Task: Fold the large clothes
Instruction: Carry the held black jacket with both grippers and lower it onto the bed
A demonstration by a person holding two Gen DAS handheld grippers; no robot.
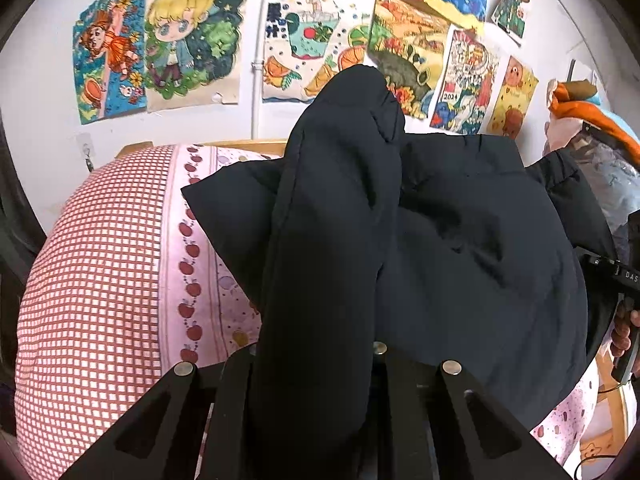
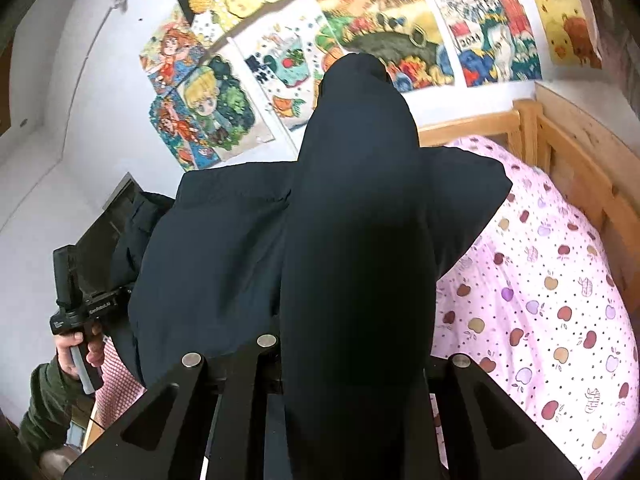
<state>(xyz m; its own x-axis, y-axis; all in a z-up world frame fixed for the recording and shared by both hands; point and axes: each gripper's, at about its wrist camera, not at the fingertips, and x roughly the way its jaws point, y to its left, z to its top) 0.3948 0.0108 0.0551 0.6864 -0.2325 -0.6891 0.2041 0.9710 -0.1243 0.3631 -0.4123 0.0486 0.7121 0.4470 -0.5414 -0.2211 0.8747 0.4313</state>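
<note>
A large black padded jacket (image 1: 472, 248) lies on the bed and fills the middle of both views (image 2: 208, 248). My left gripper (image 1: 316, 364) is shut on a thick fold of the jacket, which bulges up between its fingers and hides the tips. My right gripper (image 2: 352, 356) is shut on another thick fold of the same jacket, lifted above the bed. The right gripper's body shows at the right edge of the left wrist view (image 1: 616, 280). The left gripper's body and the hand on it show at the left of the right wrist view (image 2: 76, 304).
The bed has a pink apple-print sheet (image 2: 552, 288) and a red-checked quilt (image 1: 92, 280). A wooden bed rail (image 2: 576, 160) runs along the right. The white wall behind carries several colourful drawings (image 1: 192, 40). An orange and blue bundle (image 1: 588, 120) sits at the far right.
</note>
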